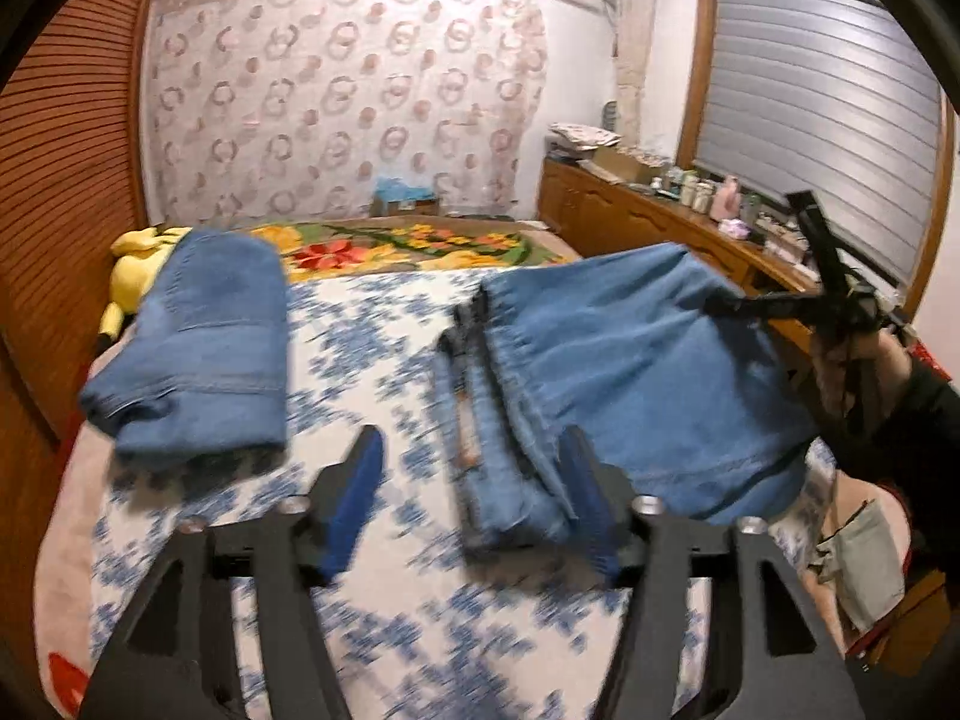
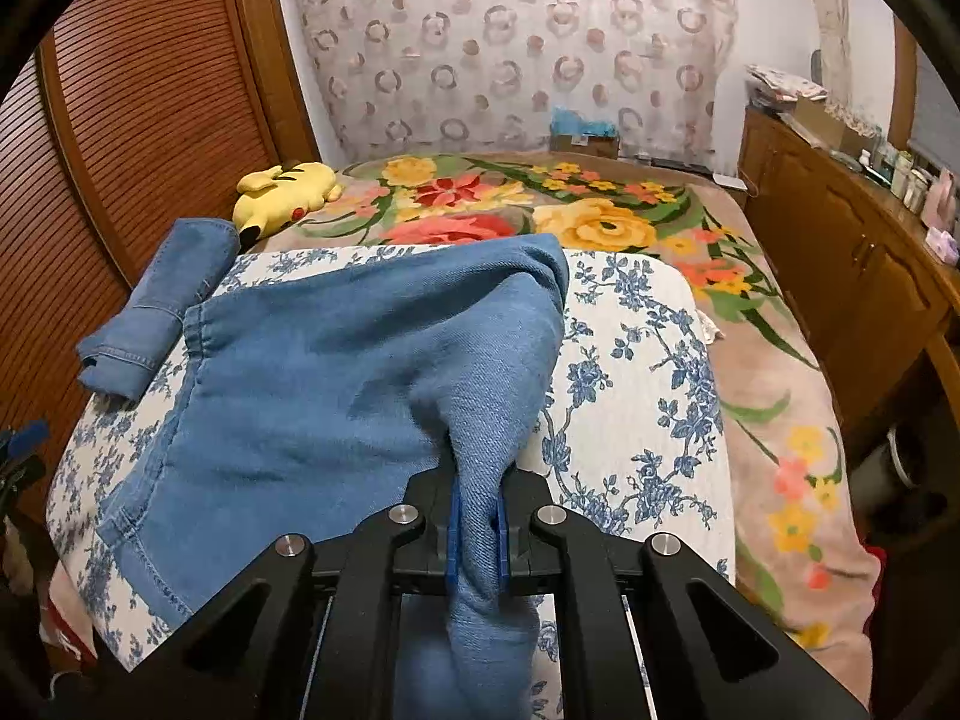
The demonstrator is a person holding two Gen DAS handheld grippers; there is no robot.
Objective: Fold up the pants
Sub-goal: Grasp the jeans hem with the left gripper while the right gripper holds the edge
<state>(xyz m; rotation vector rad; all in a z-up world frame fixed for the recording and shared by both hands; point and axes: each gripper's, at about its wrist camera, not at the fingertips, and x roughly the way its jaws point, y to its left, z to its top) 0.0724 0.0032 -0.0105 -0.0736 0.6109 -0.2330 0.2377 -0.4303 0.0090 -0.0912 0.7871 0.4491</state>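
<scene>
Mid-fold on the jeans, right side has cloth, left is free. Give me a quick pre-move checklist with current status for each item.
1. Right gripper shut on the pants: ok, denim bunched between the pads.
2. Left gripper open and free: ok, nothing between its fingers.
3. Pants edge in front of the left gripper: ok, hem lies by its right finger.
4. Folded jeans apart from the working pair: ok.
5. Plush toy clear of the fold: ok.
6. Pants lying flat: not ok, lifted and creased.

A home bedroom: bed [image 2: 780, 396], plush toy [image 2: 282, 192], wooden dresser [image 2: 852, 264].
</scene>
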